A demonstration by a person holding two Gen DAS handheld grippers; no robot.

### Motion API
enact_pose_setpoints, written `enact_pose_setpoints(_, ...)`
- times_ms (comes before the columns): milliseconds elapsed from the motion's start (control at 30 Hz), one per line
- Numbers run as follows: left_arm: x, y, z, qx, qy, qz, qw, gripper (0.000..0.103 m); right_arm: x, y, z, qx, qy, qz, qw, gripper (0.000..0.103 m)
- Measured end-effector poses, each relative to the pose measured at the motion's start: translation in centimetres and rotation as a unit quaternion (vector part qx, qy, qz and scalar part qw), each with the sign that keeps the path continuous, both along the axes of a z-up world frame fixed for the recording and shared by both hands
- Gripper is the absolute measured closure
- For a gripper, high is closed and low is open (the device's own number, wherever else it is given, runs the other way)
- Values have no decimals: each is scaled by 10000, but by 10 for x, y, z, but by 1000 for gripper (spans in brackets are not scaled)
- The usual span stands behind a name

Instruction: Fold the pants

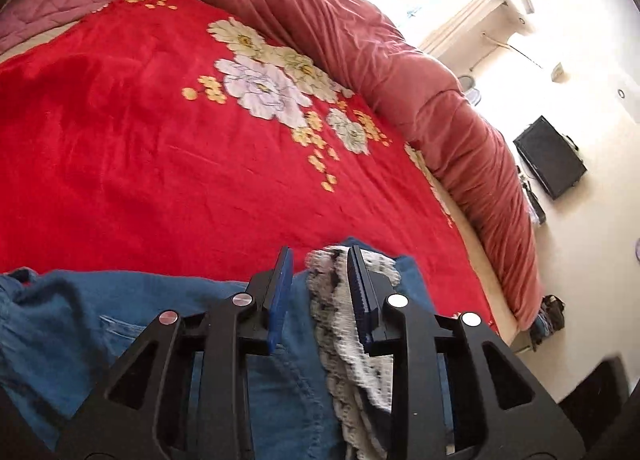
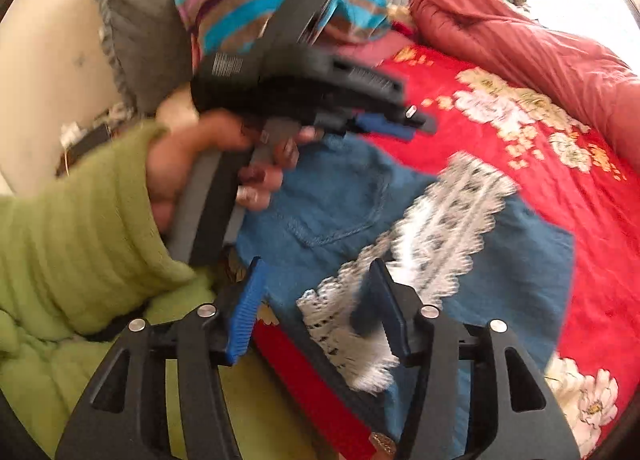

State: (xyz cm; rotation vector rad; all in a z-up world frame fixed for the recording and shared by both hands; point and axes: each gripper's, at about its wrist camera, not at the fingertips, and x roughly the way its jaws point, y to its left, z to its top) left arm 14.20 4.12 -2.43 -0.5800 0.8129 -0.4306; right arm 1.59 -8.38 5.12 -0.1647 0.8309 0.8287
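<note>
Pants: blue denim with white lace trim, lying bunched on the red floral blanket, back pocket facing up.
Left gripper: jaws standing apart, hovering just above the denim and lace, gripping nothing.
Right gripper: jaws spread wide, hanging over the lace edge near the blanket's border, grasping nothing.
Left hand: wearing a green sleeve, squeezing the gripper handle.
Surroundings: rust-red quilt lying bunched along the far side; grey pillow sitting behind.
</note>
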Motion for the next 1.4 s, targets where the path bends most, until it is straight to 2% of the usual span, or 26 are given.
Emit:
enact_pose_setpoints(67,1,-5,0,-108,15,-96,9999,83,9,-19,10,-5,-220,-365,9991,47)
enact_pose_setpoints(133,6,-11,-3,-235,122,-189,9995,83,24,-37,12,-48,-241,-805,9965,46)
enact_pose_setpoints(267,21,-23,-13,-238,433,-327,9982,81,68,-80,-2,96,98,-1651,9862,47)
enact_pose_setpoints(300,24,-26,-16,-224,510,-356,9978,77,73,-86,-5,115,177,-1751,9843,46)
enact_pose_setpoints(367,35,-35,-24,-196,722,-450,9962,76,92,-96,-14,111,372,-1960,9798,46)
enact_pose_setpoints(433,42,-41,-32,-105,883,-487,9948,71,99,-100,-19,129,429,-1996,9789,46)
enact_pose_setpoints(500,47,-47,-39,-50,985,-469,9940,72,102,-99,-22,82,437,-1970,9794,46)
enact_pose_setpoints(600,48,-56,-36,43,938,-549,9941,90,107,-91,-25,-2,412,-1871,9815,46)
enact_pose_setpoints(633,46,-56,-33,42,877,-565,9945,95,106,-88,-24,-14,375,-1815,9827,46)
enact_pose_setpoints(700,36,-54,-16,-13,545,-559,9969,95,109,-83,-24,-27,282,-1748,9842,46)
enact_pose_setpoints(800,22,-51,4,575,185,-368,9975,95,110,-74,-27,-256,121,-1649,9859,46)
enact_pose_setpoints(833,20,-51,7,845,160,-351,9957,94,114,-71,-31,-343,110,-1628,9860,46)
enact_pose_setpoints(867,20,-52,6,923,184,-386,9948,94,115,-68,-34,-461,101,-1614,9858,46)
enact_pose_setpoints(967,27,-56,-7,1040,374,-422,9930,87,121,-61,-52,-1019,116,-1651,9809,46)
enact_pose_setpoints(1067,28,-54,-19,1018,525,-409,9926,82,122,-62,-66,-1343,158,-1716,9758,46)
enact_pose_setpoints(1133,25,-49,-18,982,536,-352,9931,75,122,-67,-69,-1322,198,-1780,9749,46)
enact_pose_setpoints(1233,20,-44,-10,1023,449,-220,9935,70,119,-75,-66,-1225,237,-1893,9740,46)
enact_pose_setpoints(1400,-2,-29,3,1163,469,40,9921,63,97,-93,-45,-776,187,-2006,9764,38)
